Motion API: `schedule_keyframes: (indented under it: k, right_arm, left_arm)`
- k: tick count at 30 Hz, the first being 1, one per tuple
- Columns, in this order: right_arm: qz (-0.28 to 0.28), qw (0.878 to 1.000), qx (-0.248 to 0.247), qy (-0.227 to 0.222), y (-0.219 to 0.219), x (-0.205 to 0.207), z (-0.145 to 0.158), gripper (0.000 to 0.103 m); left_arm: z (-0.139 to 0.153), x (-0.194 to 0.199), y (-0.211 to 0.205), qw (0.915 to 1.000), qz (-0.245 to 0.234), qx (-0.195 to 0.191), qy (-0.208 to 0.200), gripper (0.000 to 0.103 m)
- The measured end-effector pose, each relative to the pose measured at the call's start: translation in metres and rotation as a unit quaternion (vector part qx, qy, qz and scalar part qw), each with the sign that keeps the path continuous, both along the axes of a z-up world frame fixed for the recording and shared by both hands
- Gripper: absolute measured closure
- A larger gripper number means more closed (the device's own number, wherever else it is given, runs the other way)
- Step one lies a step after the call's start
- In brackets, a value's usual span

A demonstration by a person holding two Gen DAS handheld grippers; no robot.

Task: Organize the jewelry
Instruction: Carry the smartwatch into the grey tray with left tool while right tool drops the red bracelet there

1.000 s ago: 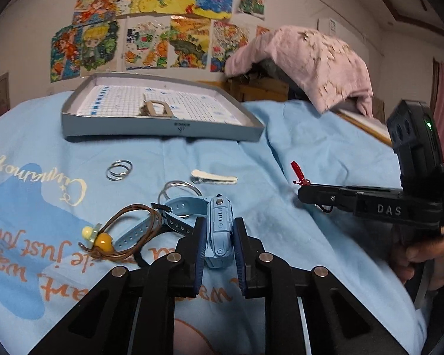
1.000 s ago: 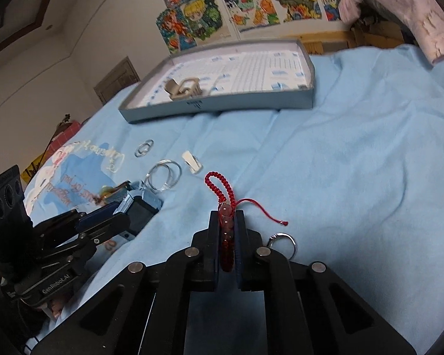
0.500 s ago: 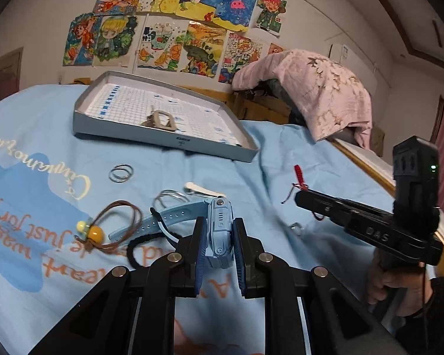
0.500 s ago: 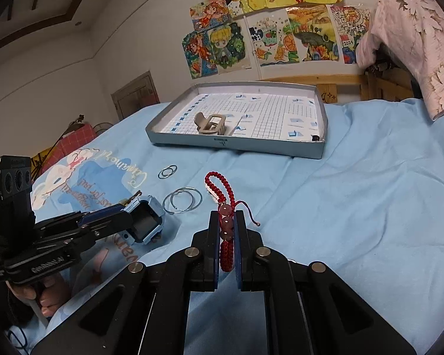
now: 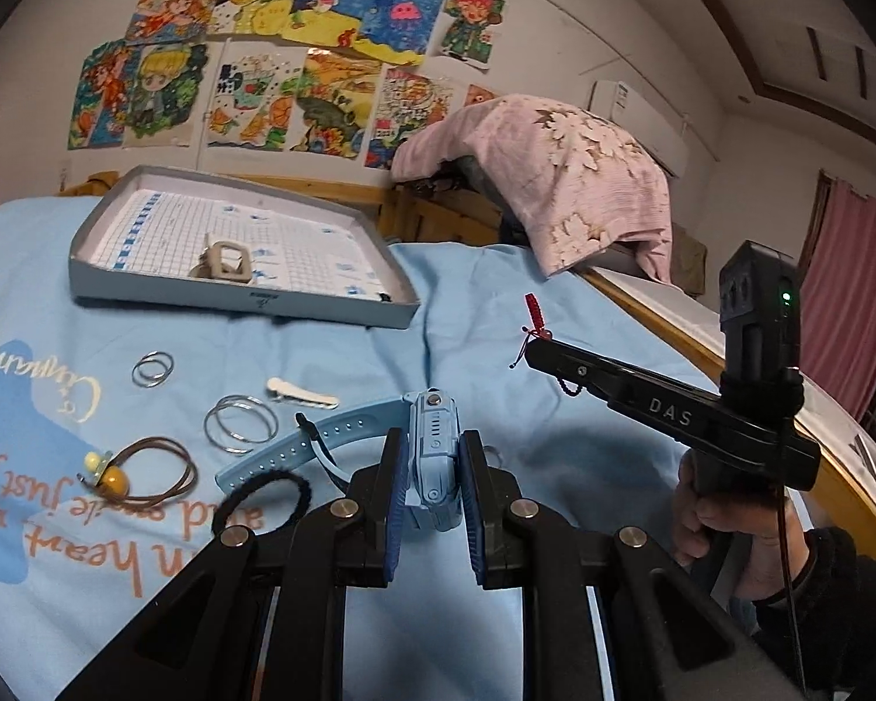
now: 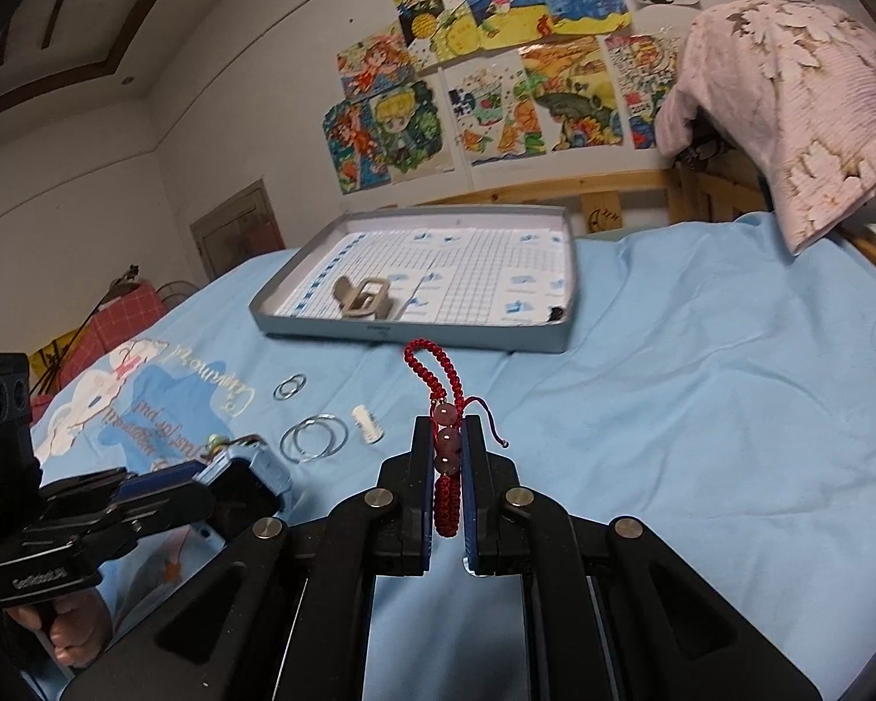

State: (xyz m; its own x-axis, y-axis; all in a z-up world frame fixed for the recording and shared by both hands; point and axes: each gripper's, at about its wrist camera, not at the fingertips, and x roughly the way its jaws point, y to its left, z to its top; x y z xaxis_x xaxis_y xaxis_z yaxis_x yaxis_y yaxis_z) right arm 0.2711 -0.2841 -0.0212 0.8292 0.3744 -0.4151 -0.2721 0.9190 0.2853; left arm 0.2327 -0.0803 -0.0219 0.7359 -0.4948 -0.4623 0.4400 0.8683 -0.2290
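Your left gripper (image 5: 432, 467) is closed on a light blue watch (image 5: 435, 455) — smooth plastic case, perforated strap trailing over the blue bedsheet (image 6: 701, 409). Your right gripper (image 6: 447, 455) pinches a red bracelet (image 6: 445, 438) of woven cord with 3 round glossy beads, its loop standing upright. The shallow grey tray (image 6: 414, 336) lies beyond — a beige buckle (image 6: 363, 295) inside.
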Motion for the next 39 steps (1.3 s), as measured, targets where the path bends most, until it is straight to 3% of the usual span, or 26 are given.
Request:
schedule_keyframes:
  k: [7,10,22,29,34,39]
  right_arm:
    - [-0.018,1.0,0.004,-0.009,-0.011,0.001,0.004,0.095]
    - [-0.017,1.0,0.002,-0.007,-0.009,0.006,0.003,0.095]
    - [-0.008,1.0,-0.011,0.012,0.001,0.01,-0.006,0.095]
    - [-0.01,1.0,-0.009,0.014,0.001,0.009,-0.007,0.095]
    - [-0.009,1.0,-0.01,0.017,0.002,0.009,-0.008,0.095]
    - [-0.011,1.0,-0.007,0.016,0.001,0.009,-0.008,0.095]
  left_arm:
    - [0.009,0.011,-0.001,0.9997,0.011,0.013,-0.02,0.087]
    - [0.005,0.02,-0.001,0.9997,0.005,0.02,-0.009,0.087]
    - [-0.026,0.032,-0.023,0.9934,-0.033,0.093,0.058,0.086]
    - [-0.032,0.03,-0.043,0.9823,-0.057,0.165,0.067,0.086]
    - [-0.028,0.022,-0.043,0.984,-0.049,0.166,0.042,0.086]
    - [-0.015,0.013,-0.032,0.9902,-0.026,0.137,0.004,0.087]
